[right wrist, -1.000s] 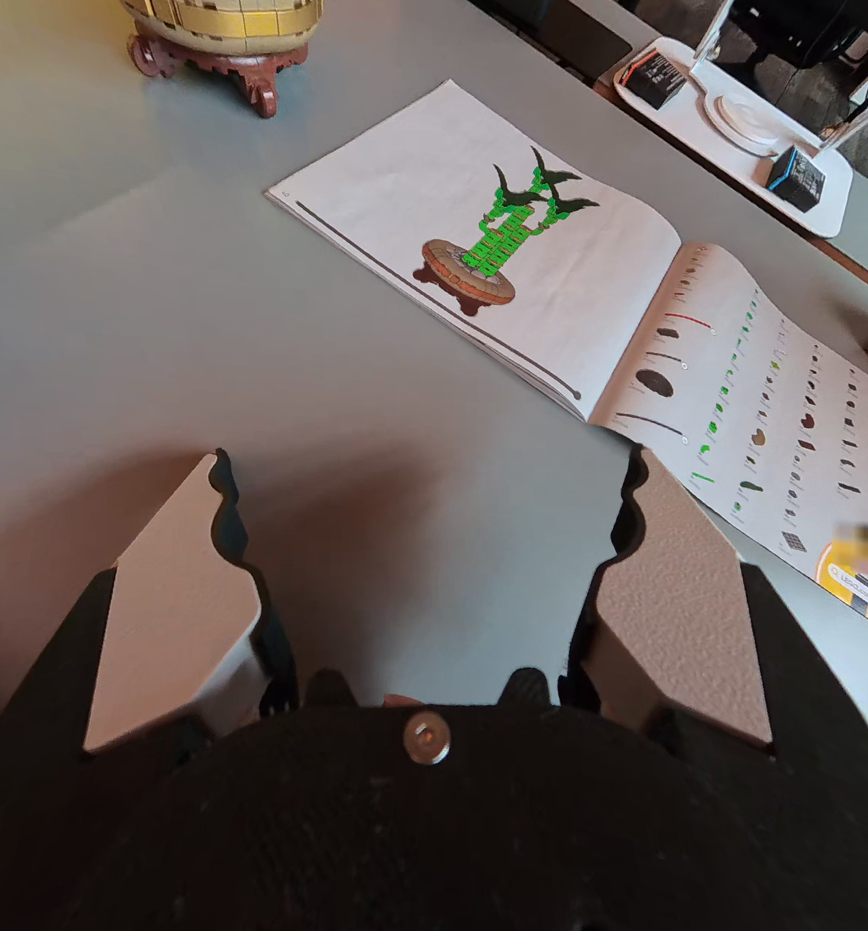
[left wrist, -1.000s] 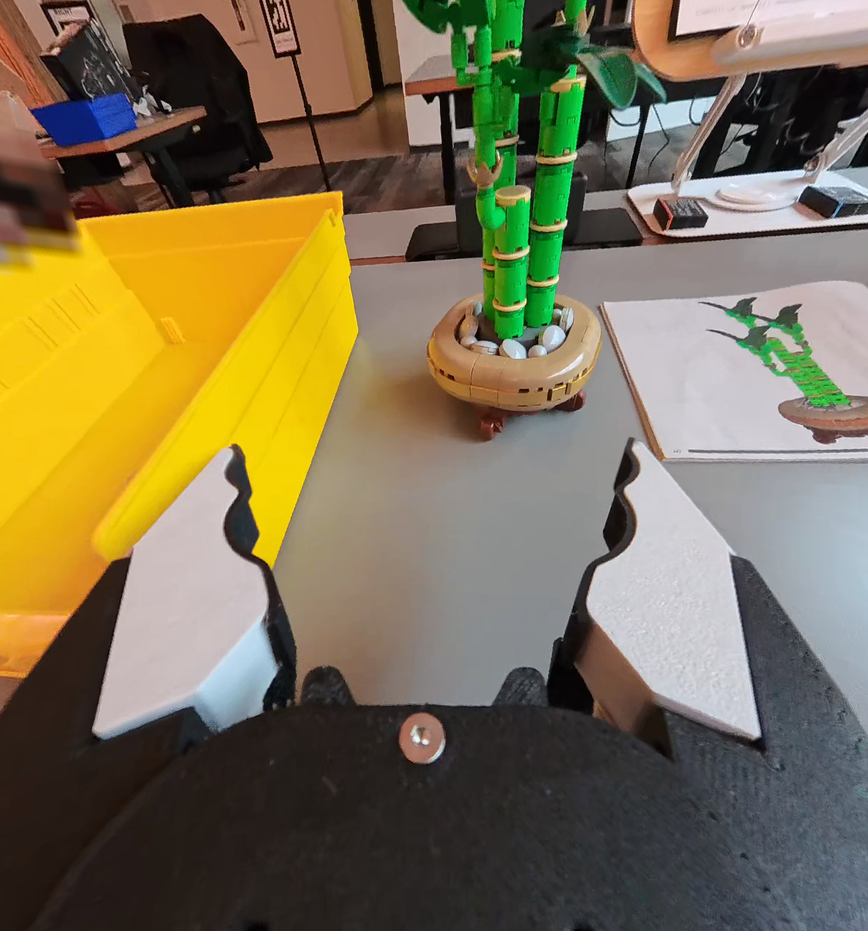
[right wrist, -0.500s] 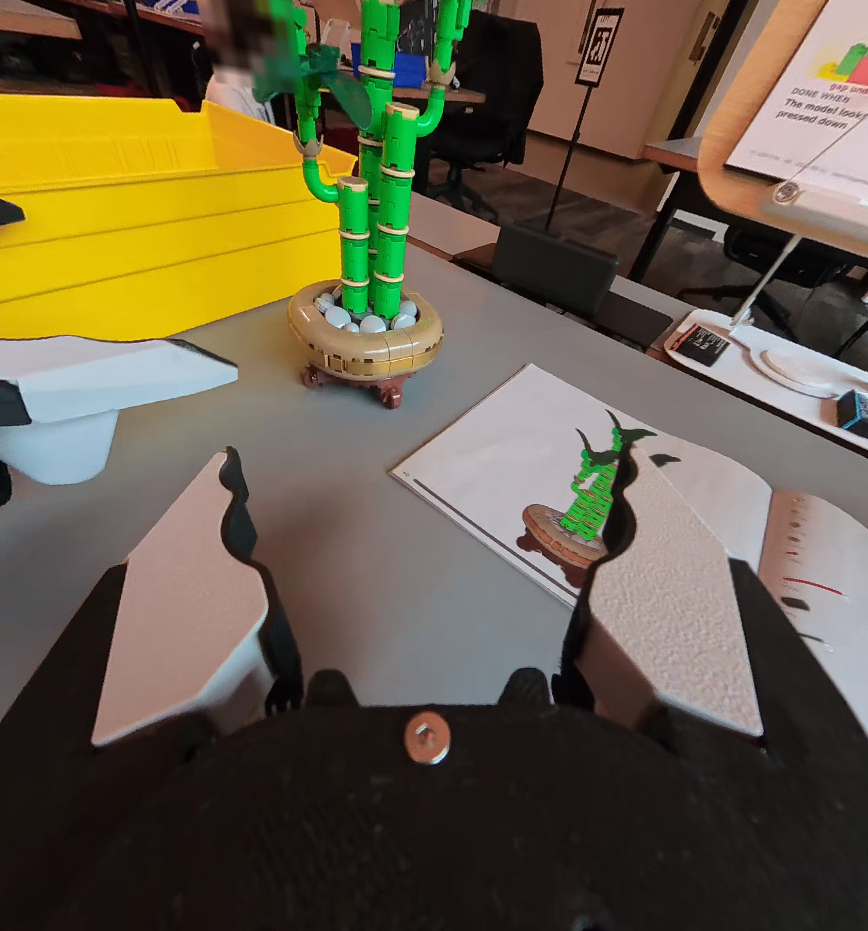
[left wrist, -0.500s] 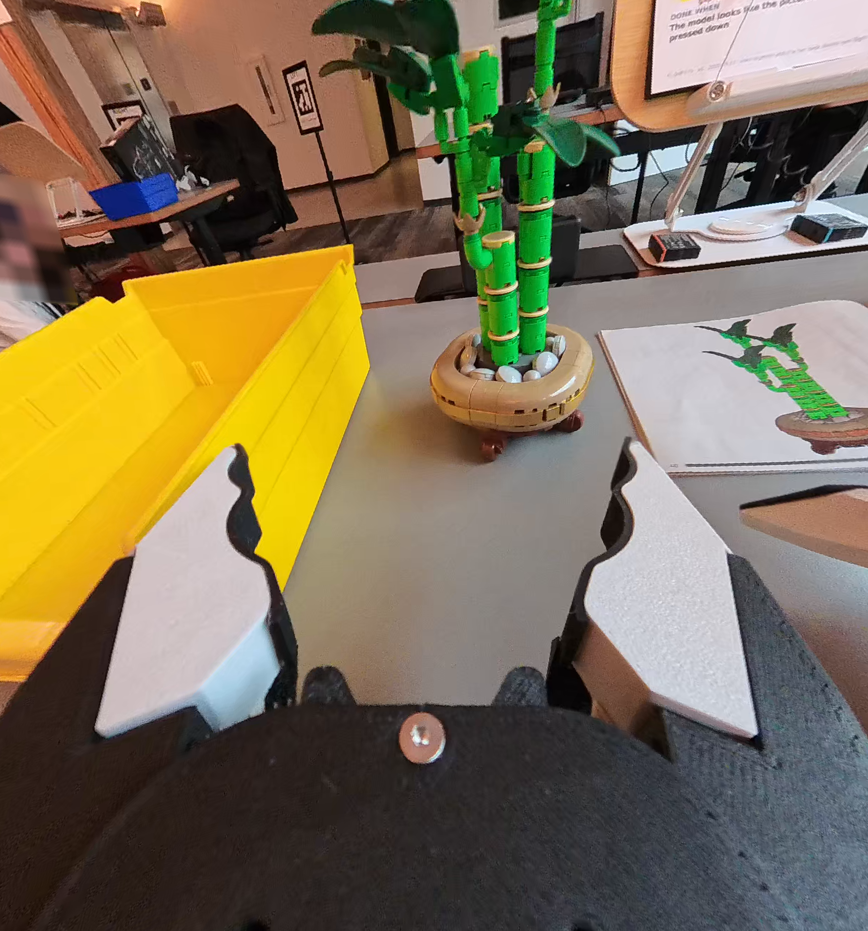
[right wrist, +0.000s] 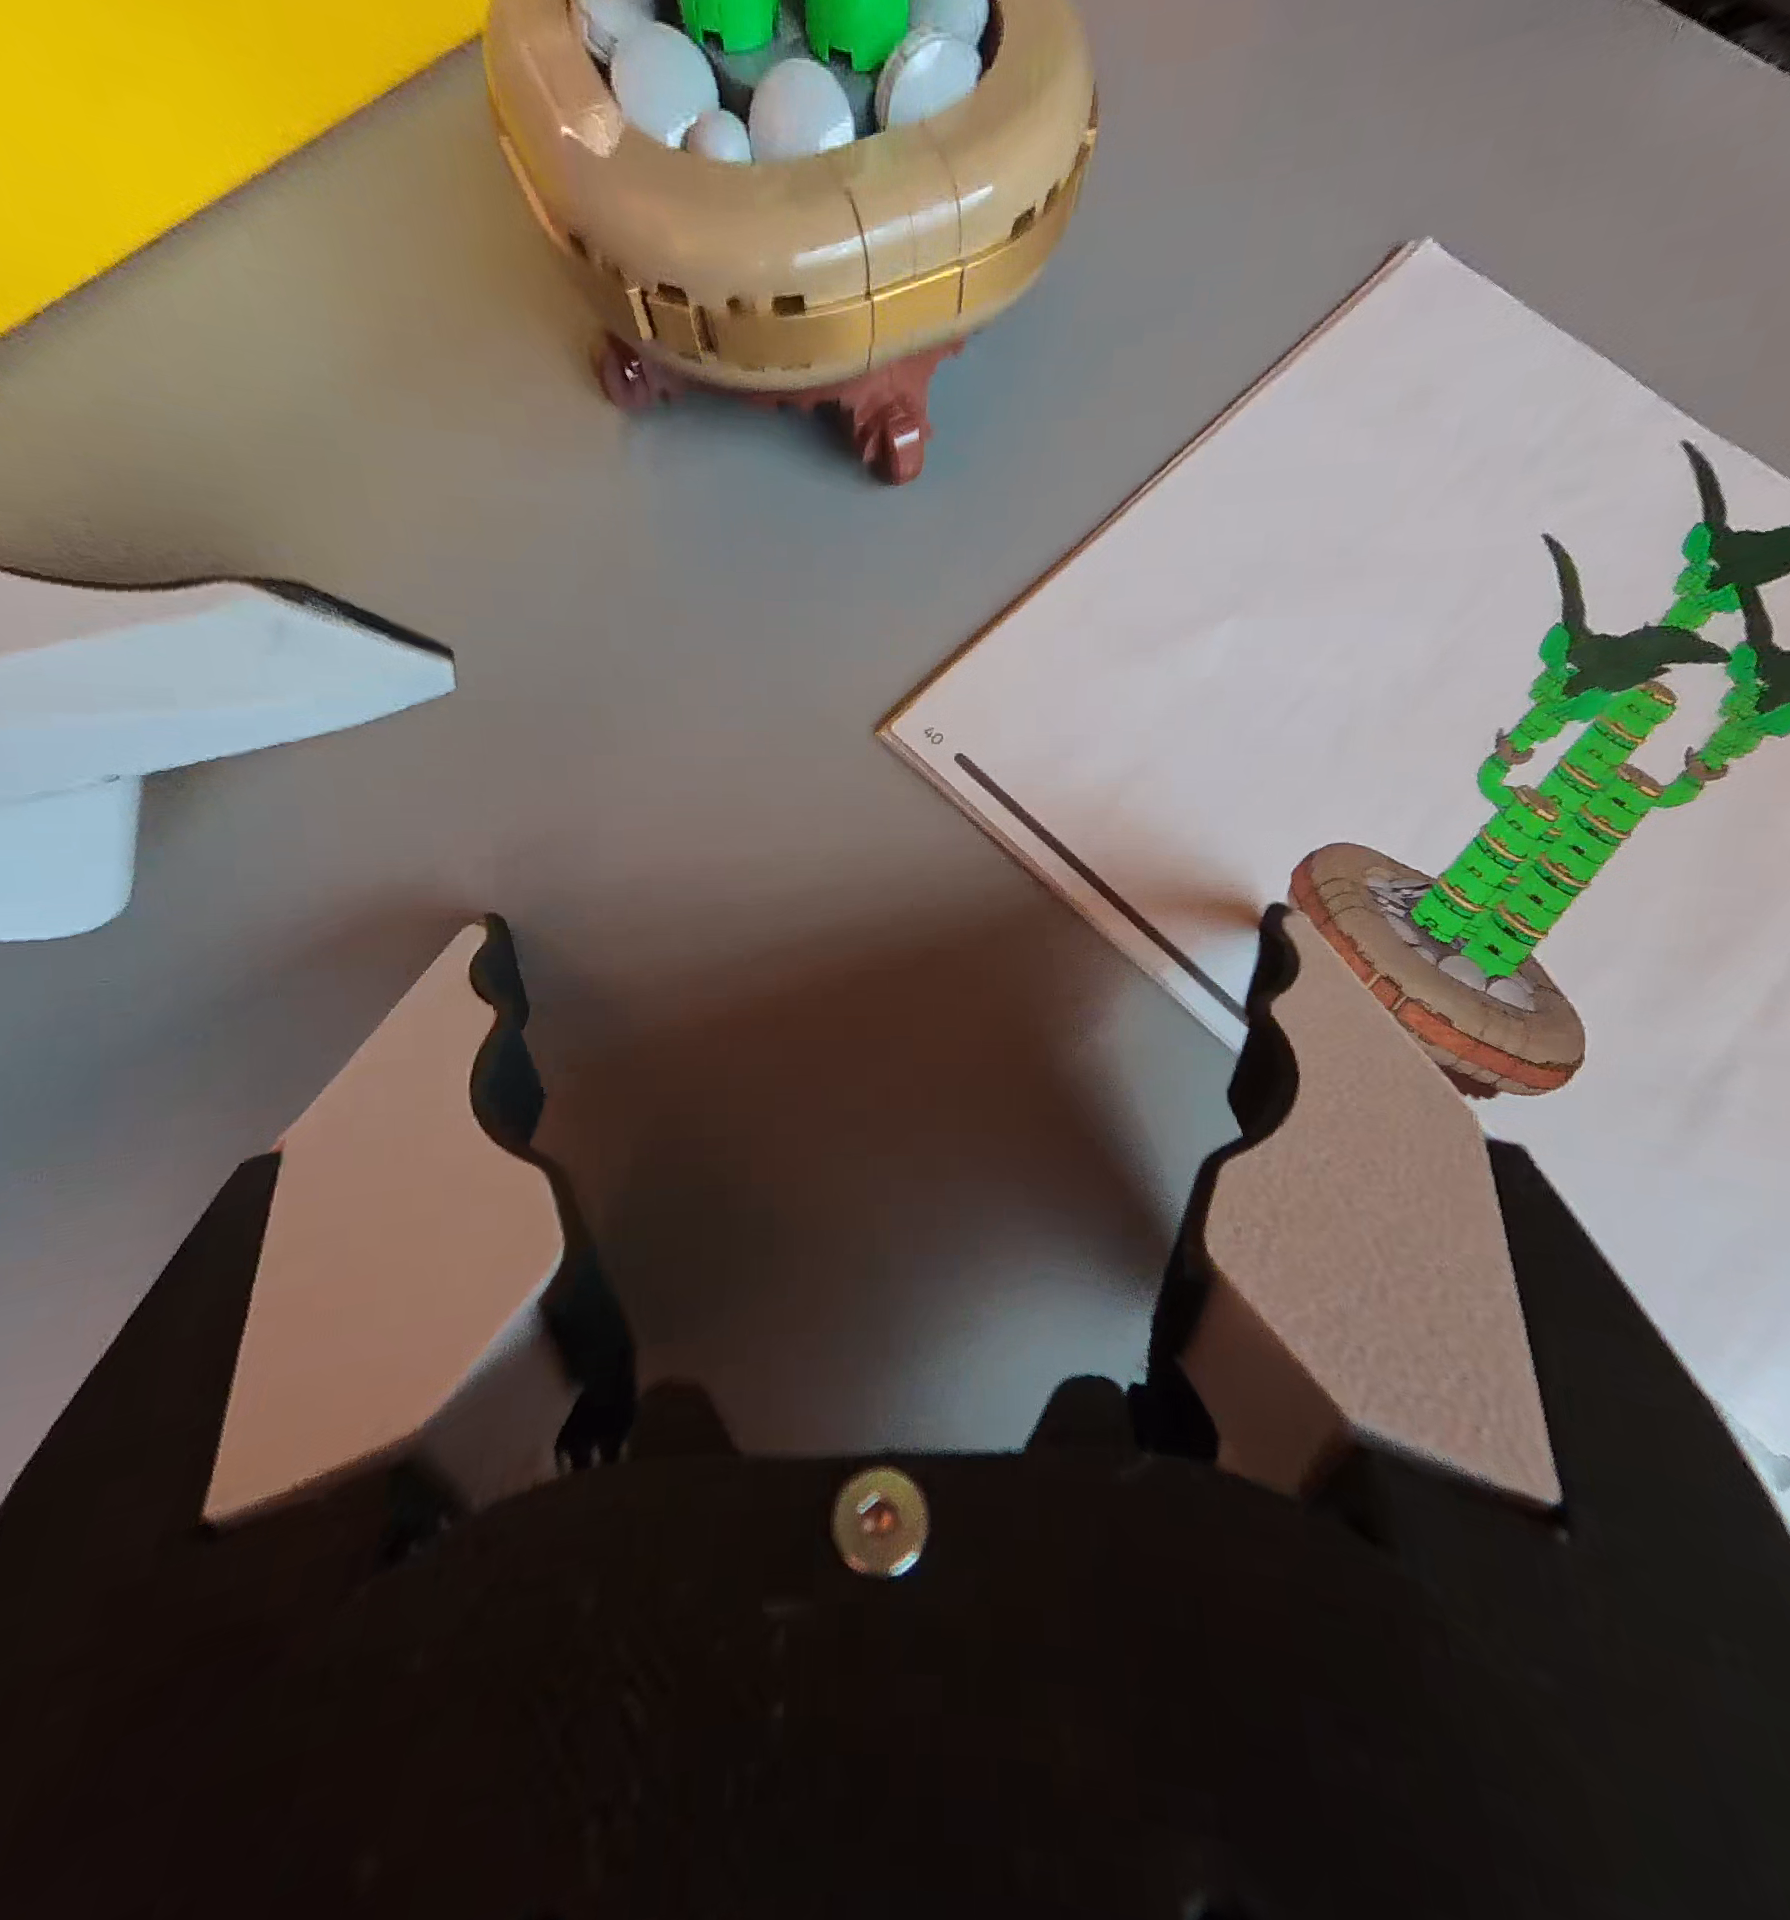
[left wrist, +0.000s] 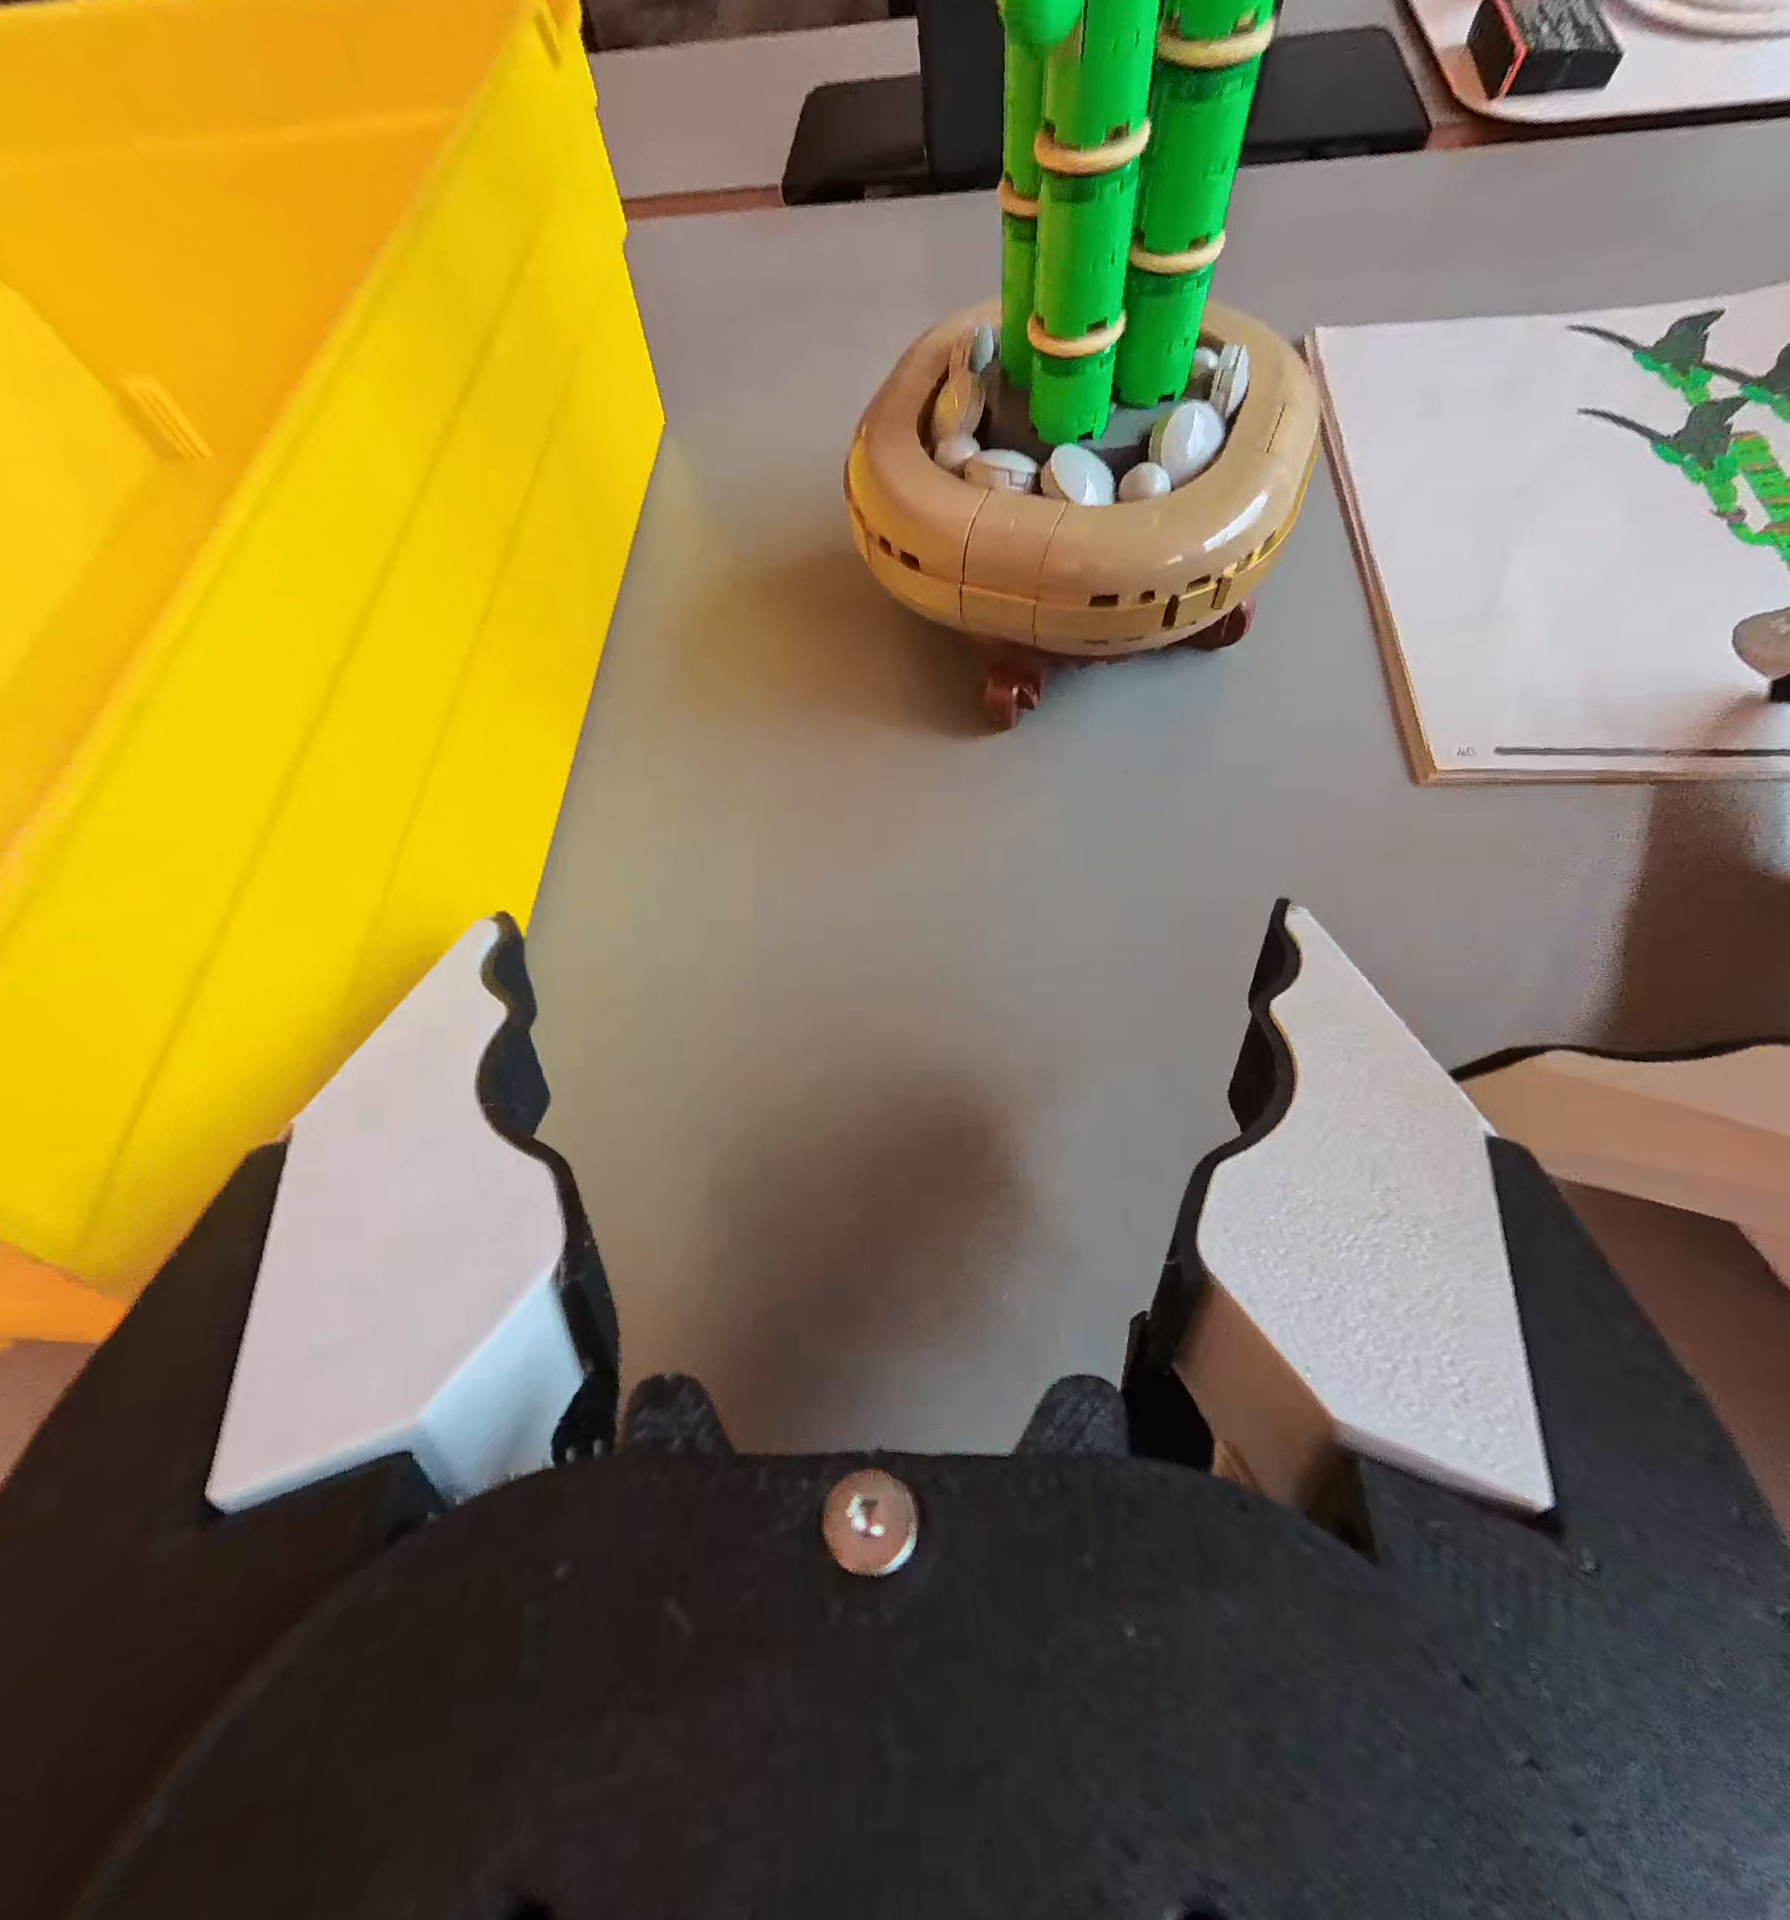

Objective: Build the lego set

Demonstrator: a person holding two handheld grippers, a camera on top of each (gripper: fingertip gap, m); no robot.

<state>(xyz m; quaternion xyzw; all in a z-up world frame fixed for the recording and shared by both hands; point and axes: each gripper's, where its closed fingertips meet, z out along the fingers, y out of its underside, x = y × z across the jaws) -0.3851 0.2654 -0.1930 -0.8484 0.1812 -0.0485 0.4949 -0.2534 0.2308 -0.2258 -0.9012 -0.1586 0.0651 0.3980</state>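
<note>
Left wrist view: your left gripper [left wrist: 891,925] hangs empty, jaws spread, over the grey counter [left wrist: 870,883]. Ahead stands the lego bamboo [left wrist: 1083,416], green stalks in a tan pot of pale pebbles, between a yellow bin [left wrist: 247,520] and the booklet [left wrist: 1597,540].

Right wrist view: your right gripper [right wrist: 886,925], jaws spread and empty, faces the pot's brown feet.

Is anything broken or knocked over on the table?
Nothing stands out. The bamboo model stands upright in its tan pot, pebbles inside, and the instruction booklet lies flat and open. Both grippers are open and empty.
</note>
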